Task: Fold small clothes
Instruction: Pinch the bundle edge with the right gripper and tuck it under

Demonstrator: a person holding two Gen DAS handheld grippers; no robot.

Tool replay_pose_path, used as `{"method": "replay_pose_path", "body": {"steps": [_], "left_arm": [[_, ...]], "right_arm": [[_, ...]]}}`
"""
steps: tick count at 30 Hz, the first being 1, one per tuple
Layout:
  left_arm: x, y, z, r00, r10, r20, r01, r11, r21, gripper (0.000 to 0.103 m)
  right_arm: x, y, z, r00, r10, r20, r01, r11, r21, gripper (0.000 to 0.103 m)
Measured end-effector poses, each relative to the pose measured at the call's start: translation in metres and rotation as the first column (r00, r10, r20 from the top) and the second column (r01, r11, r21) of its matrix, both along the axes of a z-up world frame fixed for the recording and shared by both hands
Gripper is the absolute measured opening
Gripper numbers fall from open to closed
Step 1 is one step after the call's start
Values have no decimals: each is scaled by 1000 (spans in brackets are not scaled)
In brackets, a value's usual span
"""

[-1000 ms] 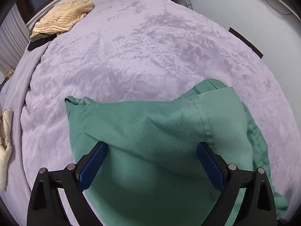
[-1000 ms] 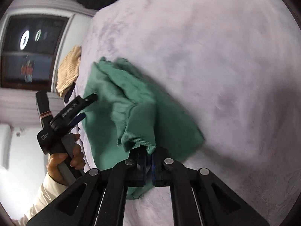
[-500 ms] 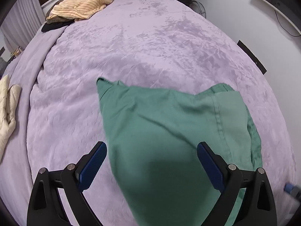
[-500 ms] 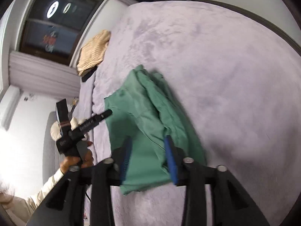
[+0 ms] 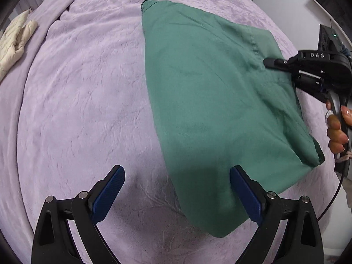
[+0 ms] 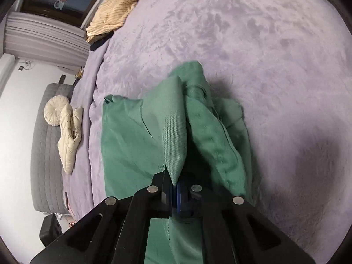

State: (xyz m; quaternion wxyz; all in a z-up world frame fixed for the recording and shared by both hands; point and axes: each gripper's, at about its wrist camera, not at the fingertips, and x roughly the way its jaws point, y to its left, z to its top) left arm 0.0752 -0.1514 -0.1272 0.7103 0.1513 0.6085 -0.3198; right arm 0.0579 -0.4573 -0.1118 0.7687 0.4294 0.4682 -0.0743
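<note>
The green garment (image 5: 220,101) lies on the purple bedspread (image 5: 83,101), already doubled over into a rough slab that runs from about 12 o'clock down to 5 o'clock in the left wrist view. I'd say the job is about half done: the big fold is laid, but the right-hand side is still bunched, and a final fold and smoothing look to be left.

The left gripper (image 5: 176,194) hangs over the near end of the cloth with its jaws spread wide, holding nothing. The right gripper (image 6: 176,192) has its jaws pinched together on a ridge of the garment (image 6: 173,132), lifting it into a tent; from the left view it comes in at 3 o'clock (image 5: 308,70).

Half a second ago the right jaws stood parted above the cloth; now they have closed on it. The left gripper has swung so the garment sits further right and up in its view, no longer filling the gap between its fingers. The tan striped pile (image 6: 114,13) rests at 11 o'clock, untouched.
</note>
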Motion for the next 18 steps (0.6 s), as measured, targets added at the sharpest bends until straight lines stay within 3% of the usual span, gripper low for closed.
{"method": "replay_pose_path", "body": {"steps": [2, 3, 6, 8, 11, 15, 18], "left_arm": [[-4, 2, -2, 1000, -4, 7, 4, 1000, -9, 97], [-8, 2, -3, 1000, -14, 18, 14, 1000, -14, 97], [-18, -1, -10, 996, -63, 64, 63, 998, -6, 98], [-23, -4, -14, 993, -80, 82, 80, 997, 0, 101], [-24, -4, -17, 996, -63, 69, 64, 998, -2, 101], [-23, -1, -7, 997, -65, 40, 64, 998, 18, 101], [-19, 3, 8, 997, -61, 56, 61, 998, 12, 101]], "right_arm": [[6, -1, 20, 999, 16, 51, -11, 996, -93, 2], [9, -6, 19, 998, 16, 53, -11, 995, -95, 2], [18, -21, -6, 1000, 5, -9, -5, 997, -83, 2], [12, -29, -30, 999, -13, -46, 12, 999, -36, 3], [-5, -43, -44, 995, -96, -10, 97, 991, 96, 2], [-25, -38, -13, 995, -90, -39, 91, 996, 20, 4], [-47, -25, 25, 999, -47, -1, 47, 999, -22, 9]]}}
